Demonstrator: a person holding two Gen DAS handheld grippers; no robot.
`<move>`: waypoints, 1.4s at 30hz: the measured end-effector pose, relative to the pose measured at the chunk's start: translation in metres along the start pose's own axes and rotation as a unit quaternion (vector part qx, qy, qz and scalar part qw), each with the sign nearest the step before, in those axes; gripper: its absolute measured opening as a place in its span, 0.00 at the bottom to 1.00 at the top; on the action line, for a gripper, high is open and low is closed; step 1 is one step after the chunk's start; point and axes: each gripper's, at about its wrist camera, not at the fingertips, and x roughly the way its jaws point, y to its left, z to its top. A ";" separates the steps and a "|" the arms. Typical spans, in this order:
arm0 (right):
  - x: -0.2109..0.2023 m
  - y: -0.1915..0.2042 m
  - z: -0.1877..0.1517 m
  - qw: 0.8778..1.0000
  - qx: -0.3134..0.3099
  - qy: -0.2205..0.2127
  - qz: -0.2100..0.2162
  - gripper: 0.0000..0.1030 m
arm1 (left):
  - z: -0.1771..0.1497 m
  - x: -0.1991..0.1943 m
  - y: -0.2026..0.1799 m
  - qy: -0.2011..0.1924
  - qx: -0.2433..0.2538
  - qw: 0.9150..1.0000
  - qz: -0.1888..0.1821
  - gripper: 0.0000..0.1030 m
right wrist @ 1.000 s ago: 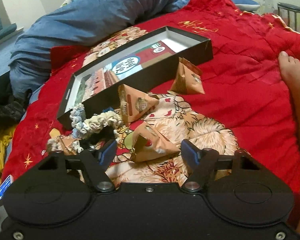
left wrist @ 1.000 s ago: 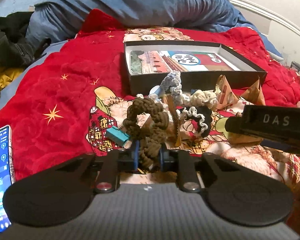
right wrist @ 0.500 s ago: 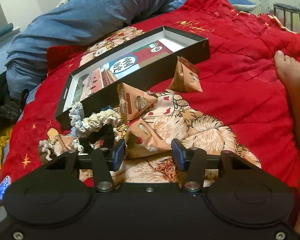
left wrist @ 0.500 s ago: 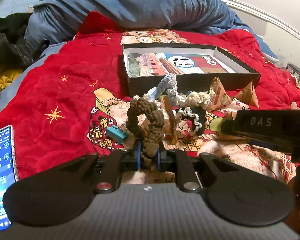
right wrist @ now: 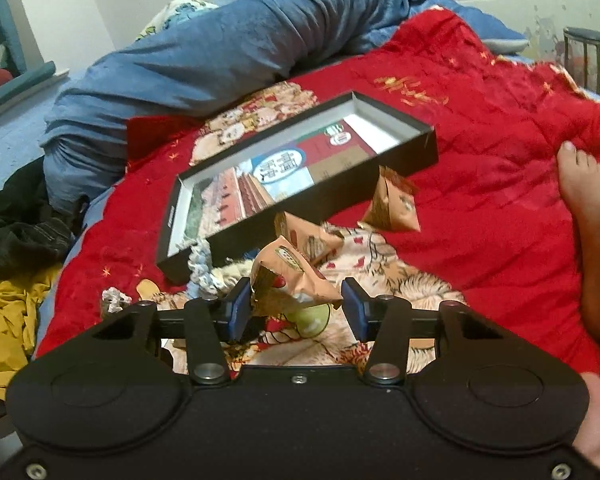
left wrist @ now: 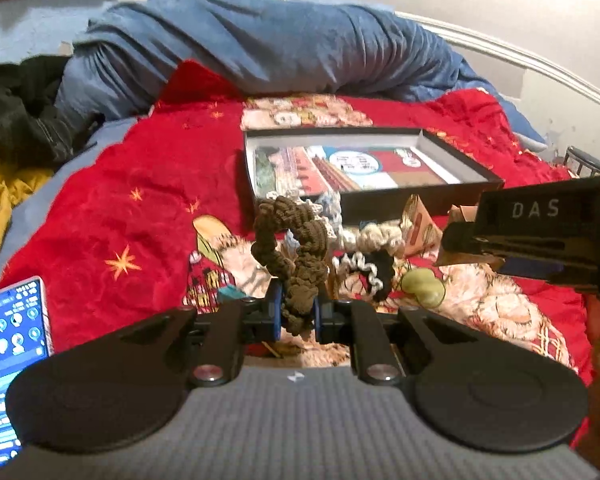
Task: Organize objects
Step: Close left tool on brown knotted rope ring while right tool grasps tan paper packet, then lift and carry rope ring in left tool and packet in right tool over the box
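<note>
mid-pickup: left gripper point(left wrist: 296, 314) clenched on brown scrunchie point(left wrist: 296, 256), right gripper point(right wrist: 296, 306) clamping snack packet point(right wrist: 290, 276); next, carrying both into box point(right wrist: 384, 176).

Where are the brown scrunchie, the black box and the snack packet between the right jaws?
brown scrunchie point(left wrist: 296, 252): left wrist view, on its bunched loop above the jaws.
black box point(right wrist: 396, 152): right wrist view, on its near side wall.
snack packet point(right wrist: 296, 276): right wrist view, on its printed face.
</note>
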 end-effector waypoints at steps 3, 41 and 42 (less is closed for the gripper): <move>-0.007 0.004 0.003 1.000 -0.007 -0.005 0.007 0.45 | 0.002 -0.002 -0.001 -0.003 0.005 1.000 0.001 0.17; -0.060 0.067 0.123 0.991 -0.078 -0.080 0.068 0.45 | 0.145 0.005 0.020 -0.042 -0.082 0.996 0.018 0.17; -0.060 0.067 0.128 0.991 -0.077 -0.084 0.071 0.45 | 0.148 0.006 0.018 -0.045 -0.086 0.995 0.016 0.17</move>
